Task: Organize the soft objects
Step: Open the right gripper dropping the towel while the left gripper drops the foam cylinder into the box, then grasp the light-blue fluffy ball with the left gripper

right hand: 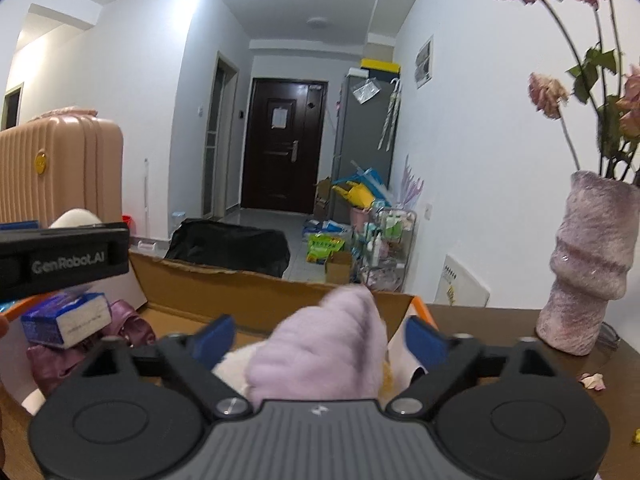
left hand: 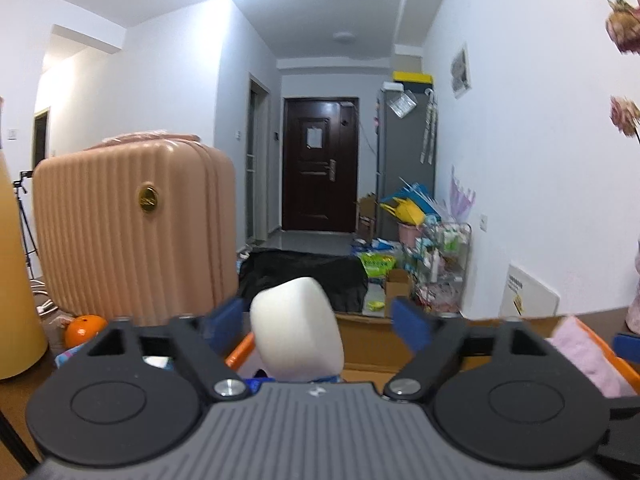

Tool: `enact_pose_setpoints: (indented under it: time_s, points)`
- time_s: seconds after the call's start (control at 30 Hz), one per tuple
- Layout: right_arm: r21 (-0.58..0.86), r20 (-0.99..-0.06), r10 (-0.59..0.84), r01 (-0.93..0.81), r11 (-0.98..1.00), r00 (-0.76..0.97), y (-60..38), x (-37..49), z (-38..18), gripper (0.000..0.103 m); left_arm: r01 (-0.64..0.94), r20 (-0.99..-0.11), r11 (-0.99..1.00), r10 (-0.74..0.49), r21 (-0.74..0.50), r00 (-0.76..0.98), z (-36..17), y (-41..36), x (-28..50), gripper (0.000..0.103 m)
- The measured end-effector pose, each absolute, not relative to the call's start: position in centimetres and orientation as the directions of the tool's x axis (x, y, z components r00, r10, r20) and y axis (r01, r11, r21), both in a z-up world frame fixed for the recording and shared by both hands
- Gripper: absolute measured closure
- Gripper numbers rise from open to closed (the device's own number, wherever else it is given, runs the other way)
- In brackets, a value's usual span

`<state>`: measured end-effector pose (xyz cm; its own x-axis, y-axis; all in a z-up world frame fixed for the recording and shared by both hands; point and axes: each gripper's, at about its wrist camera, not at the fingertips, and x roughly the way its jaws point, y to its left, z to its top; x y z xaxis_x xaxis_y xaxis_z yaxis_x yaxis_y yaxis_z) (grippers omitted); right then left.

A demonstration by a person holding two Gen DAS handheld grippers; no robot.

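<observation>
Left gripper point(left hand: 318, 320) stands open; a white foam block point(left hand: 298, 326) sits between its blue pads, touching neither. Right gripper point(right hand: 320, 336) is likewise open, a lilac plush cloth point(right hand: 320, 344) bunched between its pads, above the cardboard box point(right hand: 240, 292).

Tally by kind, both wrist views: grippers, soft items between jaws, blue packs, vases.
Grippers: 2, left gripper, right gripper
Soft items between jaws: 2, white block, lilac plush
Blue pack: 1
Vase: 1
Total: 6
</observation>
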<state>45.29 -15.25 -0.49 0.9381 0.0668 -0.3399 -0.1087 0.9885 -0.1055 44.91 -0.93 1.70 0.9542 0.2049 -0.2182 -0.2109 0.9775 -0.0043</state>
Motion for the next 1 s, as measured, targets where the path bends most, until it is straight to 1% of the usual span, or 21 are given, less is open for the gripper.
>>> enact_pose_setpoints:
  time_s: [0.03,0.17,0.33,0.47,0.77,1.0]
  points:
    - [-0.107,-0.334,0.063,-0.104,0.989,0.941,-15.3,45.1,-0.4,0.002,-0.221,-0.210,0.975,0.214,-0.010,0.954,1.8,-0.9,44.7,0.000]
    - [-0.117,-0.324,0.051,-0.093,0.989,0.945,-15.4,44.3,0.1,0.001,-0.251,-0.174,0.967,0.241,-0.037,0.955,2.2,-0.5,44.0,0.000]
    - [-0.129,-0.319,0.040,-0.085,0.988,0.947,-16.4,42.7,0.8,0.000,-0.244,-0.172,0.968,0.230,-0.063,0.958,2.8,-0.3,43.0,0.000]
    - [-0.108,-0.325,0.031,-0.070,0.992,0.945,-18.4,40.9,1.6,0.000,-0.225,-0.171,0.971,0.209,-0.082,0.963,3.2,-0.2,41.4,0.000]
    - [-0.091,-0.320,-0.013,-0.018,0.996,0.947,-24.3,36.2,2.7,0.000,-0.157,-0.195,0.982,0.135,-0.101,0.971,3.5,-1.7,37.2,0.000]
    - [-0.107,-0.338,-0.042,0.006,0.994,0.940,-28.1,33.5,2.4,0.000,-0.065,-0.266,0.994,0.040,-0.087,0.963,2.3,-4.8,34.1,0.000]
